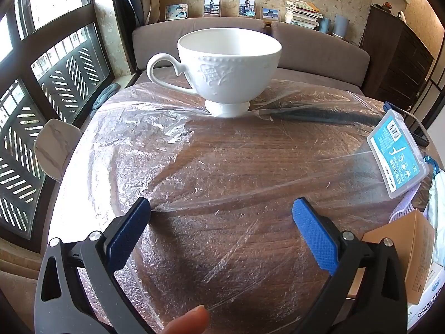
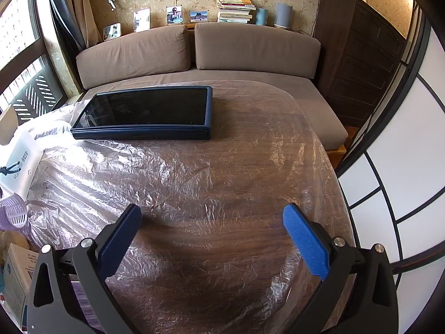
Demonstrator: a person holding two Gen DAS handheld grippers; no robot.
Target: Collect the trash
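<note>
Both tongs wide and empty over the film-covered counter [image 2: 222,167]; likely trash, boxes [image 1: 403,250] and a lilac cup [image 2: 14,214], sits between them, right of left tongs [image 1: 221,208], left of right tongs [image 2: 212,214].

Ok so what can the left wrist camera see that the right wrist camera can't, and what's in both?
Only the left wrist view shows the white cup standing on the plastic-covered table, the blue floss box at the right edge, a brown carton and a fingertip at the bottom.

Only the right wrist view shows the dark tablet face on, a lilac perforated cup and white paper-panelled screens.

Both show the plastic sheet over the wooden table, the brown sofa, the book stack, and open, empty jaws.
</note>
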